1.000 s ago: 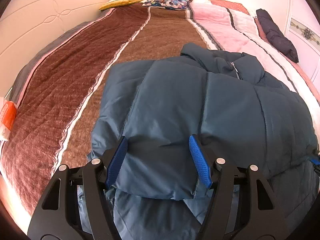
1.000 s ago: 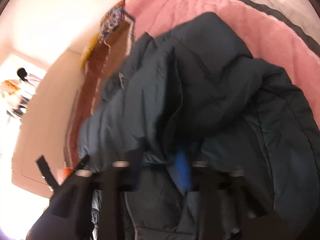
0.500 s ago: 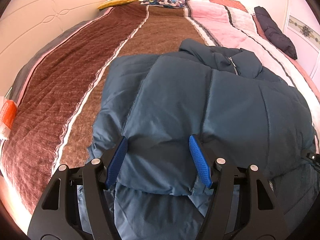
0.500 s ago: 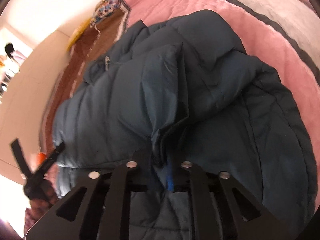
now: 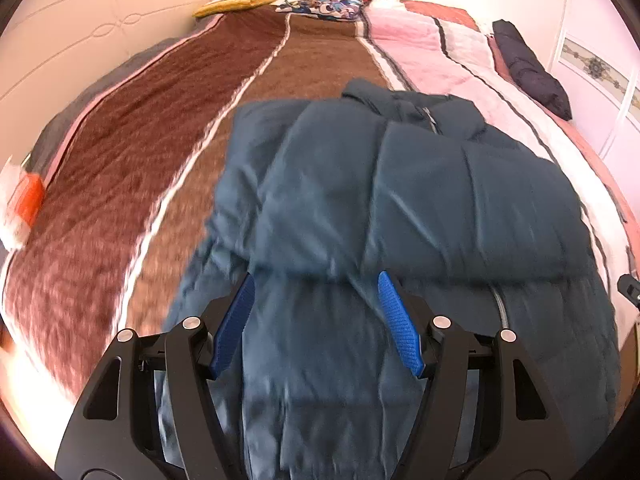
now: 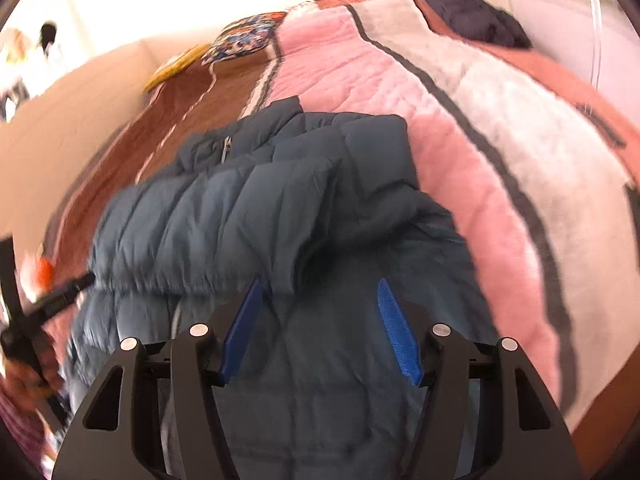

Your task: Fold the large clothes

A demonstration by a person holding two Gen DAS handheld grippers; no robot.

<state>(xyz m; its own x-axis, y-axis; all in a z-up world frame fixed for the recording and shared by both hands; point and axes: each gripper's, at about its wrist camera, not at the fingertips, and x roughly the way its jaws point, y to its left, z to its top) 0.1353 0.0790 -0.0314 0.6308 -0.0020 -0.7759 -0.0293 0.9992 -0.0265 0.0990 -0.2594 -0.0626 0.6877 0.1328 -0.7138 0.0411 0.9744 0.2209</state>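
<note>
Bed [image 5: 132, 184] filled the view: quilted cover in brown stripes on one side, pink and white stripes [image 6: 420, 128] on the other, pale headboard panel and wall behind. At the far end lay a yellow cushion [image 5: 236, 2] and a patterned pillow [image 5: 324, 0]. A dark bundle [image 5: 528, 68] sat at the far right edge of the bed. Something orange and white [image 5: 24, 204] was at the left edge, too blurred to identify.

Task item: a teal puffer jacket [image 5: 400, 184] lay on the bed, straddling the brown/pink boundary, collar and zip pull [image 6: 227, 148] pointing at the pillows. Both sleeves were folded in across the front, forming a padded band across the chest. The lower body of the jacket ran toward me, under both tools.

My left gripper [image 5: 316, 320] had its jaws spread, blue pads [image 5: 396, 320] either side of the lower jacket fabric and not pressing on it. Nothing held. The folded sleeve edge was just beyond the fingertips.

My right gripper [image 6: 318, 326] had its jaws opening. Jacket fabric showed between them, but the pads were clear of it, so no grip. The cuff end of the folded sleeve hung just in front of the left pad [image 6: 242, 326].

In the right wrist view the left gripper showed as a dark blurred shape at the left edge [image 6: 44, 308], beside the jacket hem. In the left wrist view a small black part at the right edge [image 5: 628, 286] could have been the right tool; couldn't tell.
</note>
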